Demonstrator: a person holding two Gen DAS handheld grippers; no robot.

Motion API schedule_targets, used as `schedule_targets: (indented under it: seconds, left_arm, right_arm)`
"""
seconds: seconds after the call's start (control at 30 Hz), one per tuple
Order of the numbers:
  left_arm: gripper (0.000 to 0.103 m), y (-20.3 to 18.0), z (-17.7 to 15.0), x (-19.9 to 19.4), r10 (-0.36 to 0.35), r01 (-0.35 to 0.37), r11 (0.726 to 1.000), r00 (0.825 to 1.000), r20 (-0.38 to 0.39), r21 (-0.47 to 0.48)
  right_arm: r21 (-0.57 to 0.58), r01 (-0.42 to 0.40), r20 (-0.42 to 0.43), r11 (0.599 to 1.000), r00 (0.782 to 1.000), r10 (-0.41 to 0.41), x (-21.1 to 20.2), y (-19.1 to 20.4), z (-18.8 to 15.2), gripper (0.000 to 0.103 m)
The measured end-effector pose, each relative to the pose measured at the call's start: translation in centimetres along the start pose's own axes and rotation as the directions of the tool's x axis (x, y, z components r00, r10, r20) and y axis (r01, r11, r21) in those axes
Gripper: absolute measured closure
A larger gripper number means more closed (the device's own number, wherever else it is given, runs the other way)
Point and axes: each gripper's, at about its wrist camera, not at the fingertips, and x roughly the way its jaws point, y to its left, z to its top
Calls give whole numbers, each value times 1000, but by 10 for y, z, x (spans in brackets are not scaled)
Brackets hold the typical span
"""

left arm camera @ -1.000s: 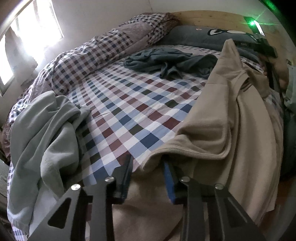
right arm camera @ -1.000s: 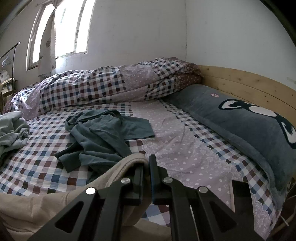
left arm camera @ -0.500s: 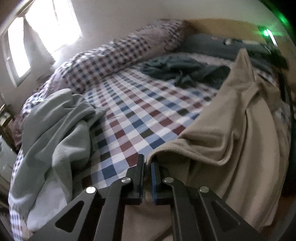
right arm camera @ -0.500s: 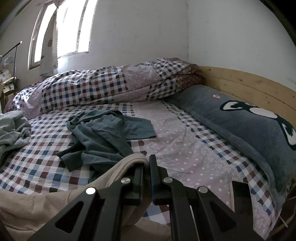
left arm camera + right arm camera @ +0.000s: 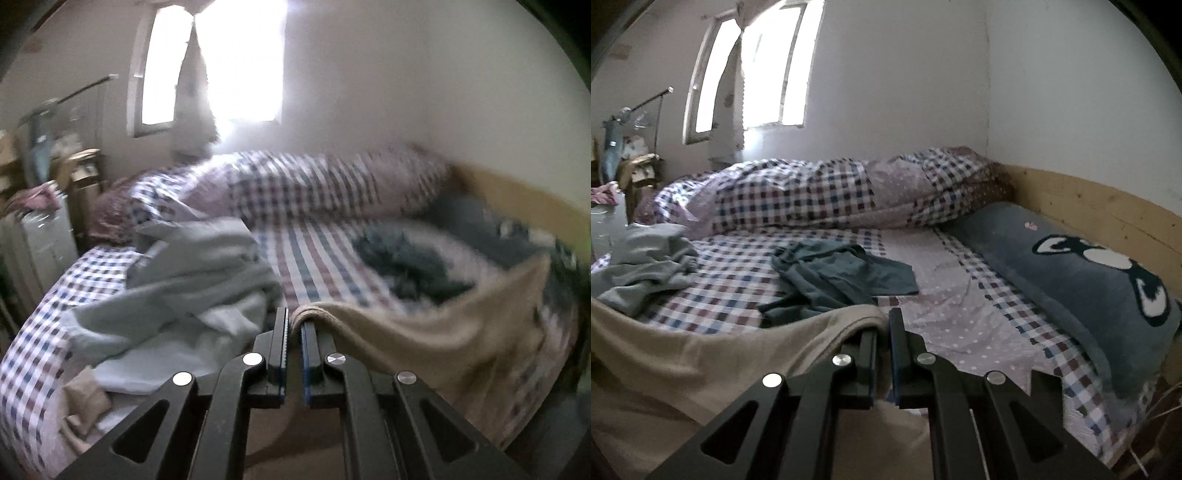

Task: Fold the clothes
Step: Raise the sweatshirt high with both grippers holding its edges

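Left hand-held gripper [image 5: 293, 325] swung windowward, blurred | both clamp beige garment [image 5: 424, 339] | right [image 5: 882, 328] grip-point hidden

A bright window [image 5: 753, 74] lights white walls [image 5: 1071, 92] above a checked bed [image 5: 960, 314] with wooden headboard [image 5: 1108, 210].

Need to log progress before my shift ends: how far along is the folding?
Nothing looks folded yet. In hand: the beige garment, pinched by the left gripper and the right gripper and spread between them. Left: a crumpled teal garment and a heaped pale green garment, both untouched on the bed.
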Motion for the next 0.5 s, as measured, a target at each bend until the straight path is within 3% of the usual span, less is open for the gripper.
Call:
schedule_targets:
  seconds: [0.17, 0.3, 0.5]
  left_arm:
    - [99, 27, 39, -73, 30, -8, 987, 990, 139, -161]
    - [99, 41, 61, -123, 44, 2, 976, 977, 208, -216]
    - [99, 50, 98, -195, -20, 99, 960, 958, 286, -264]
  right_arm:
    - [-30, -22, 80, 999, 997, 24, -72, 1, 25, 98]
    - [-55, -35, 146, 998, 988, 43, -129, 1, 48, 98]
    - [-69, -28, 261, 997, 964, 45, -206, -4, 96, 98]
